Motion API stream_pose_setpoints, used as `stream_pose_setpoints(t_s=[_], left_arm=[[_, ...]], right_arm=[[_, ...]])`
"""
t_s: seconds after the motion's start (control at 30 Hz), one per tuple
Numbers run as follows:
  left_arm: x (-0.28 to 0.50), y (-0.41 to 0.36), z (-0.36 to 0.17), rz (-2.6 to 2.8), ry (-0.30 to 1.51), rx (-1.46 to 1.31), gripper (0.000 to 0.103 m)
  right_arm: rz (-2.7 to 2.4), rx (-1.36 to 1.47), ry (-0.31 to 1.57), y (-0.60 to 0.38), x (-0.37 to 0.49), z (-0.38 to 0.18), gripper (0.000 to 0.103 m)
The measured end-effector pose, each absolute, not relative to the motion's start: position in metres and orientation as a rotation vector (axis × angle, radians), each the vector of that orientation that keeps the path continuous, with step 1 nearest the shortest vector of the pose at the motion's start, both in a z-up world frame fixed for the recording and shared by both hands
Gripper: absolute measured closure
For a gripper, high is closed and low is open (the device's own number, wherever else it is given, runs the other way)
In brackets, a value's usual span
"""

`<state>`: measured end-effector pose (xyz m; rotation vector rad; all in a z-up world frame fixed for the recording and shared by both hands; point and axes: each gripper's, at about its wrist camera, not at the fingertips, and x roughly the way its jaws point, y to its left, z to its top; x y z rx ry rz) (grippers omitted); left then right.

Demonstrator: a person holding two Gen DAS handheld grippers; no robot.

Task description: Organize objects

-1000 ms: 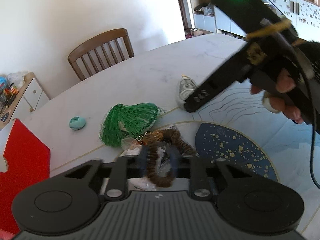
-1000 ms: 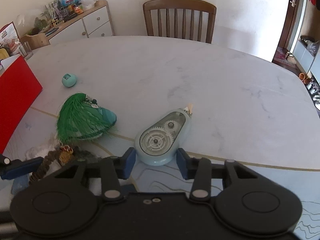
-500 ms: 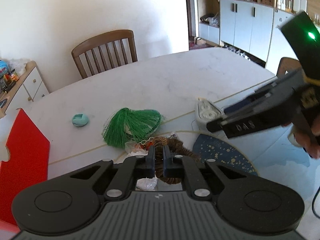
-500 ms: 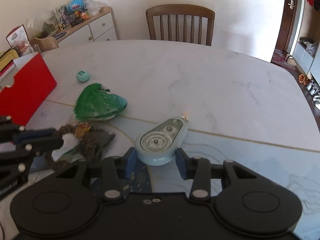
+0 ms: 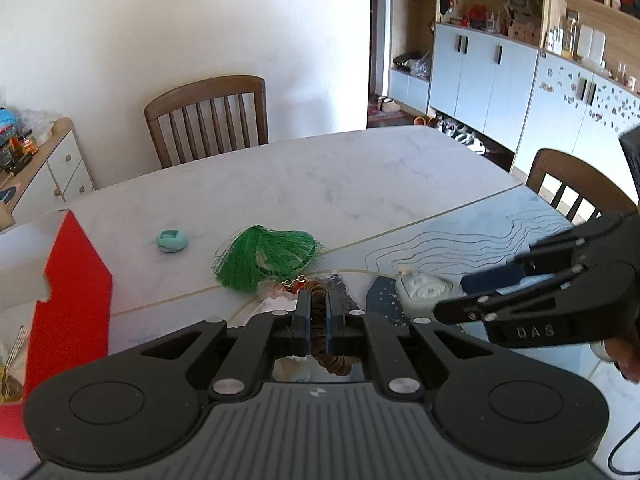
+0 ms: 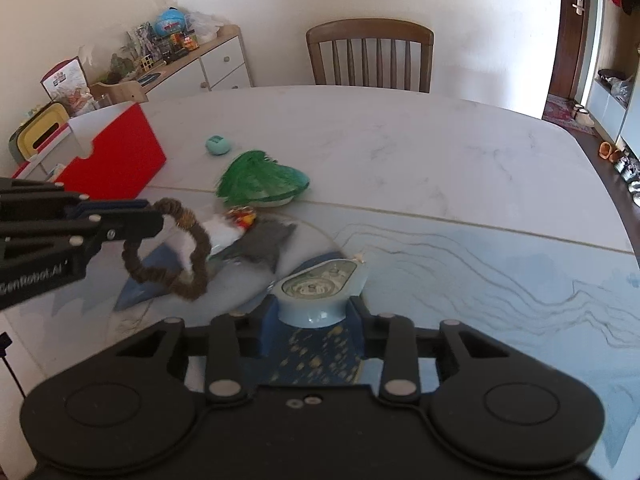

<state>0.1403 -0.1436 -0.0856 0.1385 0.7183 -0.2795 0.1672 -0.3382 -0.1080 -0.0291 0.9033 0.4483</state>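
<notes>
My left gripper (image 5: 318, 300) is shut on a brown fabric loop (image 5: 335, 363), which hangs from it above the table (image 6: 192, 248). In the right wrist view the left gripper (image 6: 154, 212) reaches in from the left edge. My right gripper (image 6: 312, 312) has its jaws closing on a pale blue correction-tape dispenser (image 6: 316, 284), with the pads pressed on both its sides. From the left wrist camera, the right gripper (image 5: 448, 296) holds that dispenser (image 5: 420, 288) over the blue speckled mat (image 5: 384, 296).
A green tassel piece (image 5: 268, 256) and a small teal object (image 5: 172, 240) lie on the marble table (image 5: 320, 176). A clear bag with a charm (image 6: 240, 228) sits below the loop. A red box (image 5: 72, 292) stands at the left. Wooden chairs (image 5: 208, 116) (image 5: 568, 184) border the table.
The left jaws shut on the brown loop and lifted it off the pile. The right gripper took hold of the dispenser and carried it nearer, over the blue mat.
</notes>
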Motion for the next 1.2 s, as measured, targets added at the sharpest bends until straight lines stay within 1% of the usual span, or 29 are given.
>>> stream_pose_setpoints(t_s=[0.03, 0.23, 0.3, 0.37, 0.4, 0.43, 0.47, 0.73, 0.97, 1.13, 1.2], left_arm=[[0.138, -0.142, -0.085, -0.281, 0.717, 0.135, 0.097], [0.123, -0.127, -0.084, -0.284, 0.717, 0.124, 0.097], [0.119, -0.121, -0.084, -0.285, 0.719, 0.118, 0.097], [0.116, -0.115, -0.083, -0.287, 0.721, 0.107, 0.097], [0.114, -0.112, -0.082, -0.287, 0.721, 0.103, 0.097], [0.112, -0.109, -0.082, -0.286, 0.722, 0.101, 0.097], [0.111, -0.106, -0.081, -0.286, 0.721, 0.1, 0.097], [0.101, -0.083, -0.079, -0.275, 0.722, 0.088, 0.097], [0.098, -0.065, -0.078, -0.264, 0.726, 0.075, 0.097], [0.096, -0.056, -0.077, -0.261, 0.729, 0.069, 0.097], [0.095, -0.053, -0.077, -0.26, 0.732, 0.067, 0.097]], right_arm=[[0.447, -0.025, 0.919, -0.336, 0.164, -0.107, 0.103], [0.432, -0.022, 0.949, -0.326, 0.144, -0.112, 0.101], [0.419, 0.013, 0.976, -0.324, 0.146, -0.115, 0.09], [0.382, 0.022, 0.976, -0.322, 0.148, -0.117, 0.06], [0.364, 0.02, 0.966, -0.321, 0.149, -0.118, 0.054], [0.345, 0.016, 0.956, -0.32, 0.151, -0.118, 0.044], [0.326, 0.012, 0.95, -0.317, 0.152, -0.119, 0.041], [0.199, 0.076, 0.996, -0.297, 0.183, -0.142, 0.041], [0.106, 0.028, 1.004, -0.272, 0.192, -0.155, 0.04], [0.051, -0.025, 1.012, -0.261, 0.192, -0.162, 0.041], [0.042, -0.029, 1.005, -0.259, 0.191, -0.162, 0.044]])
